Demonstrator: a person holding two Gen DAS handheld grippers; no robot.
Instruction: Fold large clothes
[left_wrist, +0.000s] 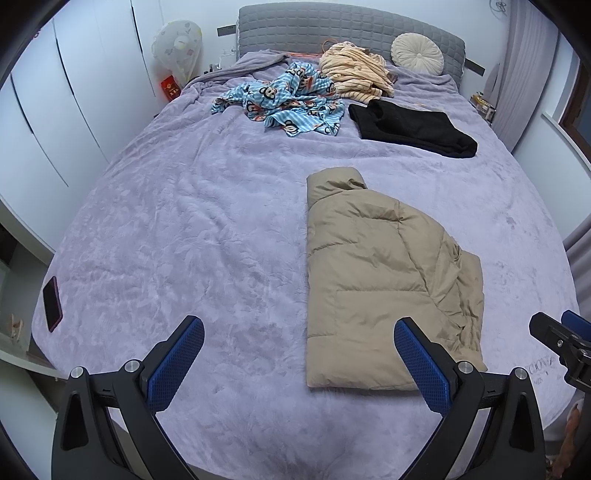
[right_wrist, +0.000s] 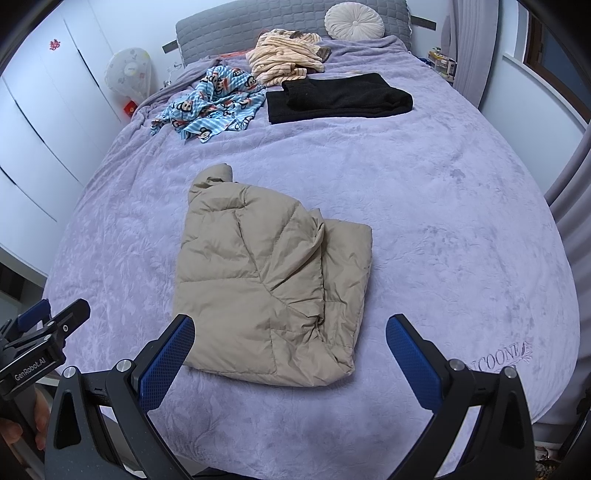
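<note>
We have the tan puffer jacket (right_wrist: 266, 291) lying folded lengthwise on the lavender bedspread (left_wrist: 184, 229), collar toward twelve o'clock and hem toward six, near the foot of the bed. In the right wrist view it sits dead ahead, its hem just beyond our fingertips; in the left wrist view it lies off at about two o'clock.

Our left gripper (left_wrist: 299, 354) has its fingers spread wide and holds nothing, and our right gripper (right_wrist: 290, 350) is the same, wide and empty, hovering over the hem without touching it. We judge that the side fold is done and the crosswise fold is what remains (the bundle is long and narrow, with a loose flap bunched along its three o'clock edge).

The next move, as we read it, calls for each gripper to pinch a hem corner through all the puffy layers, then carry the hem up toward the collar at twelve o'clock. The slick padding may spring back, so a firm bite matters.

Farther up the bed, around twelve o'clock, wait a folded black garment (right_wrist: 336, 98), a rumpled blue monkey-print cloth (right_wrist: 210, 105) and a striped peach heap (right_wrist: 282, 59).
</note>
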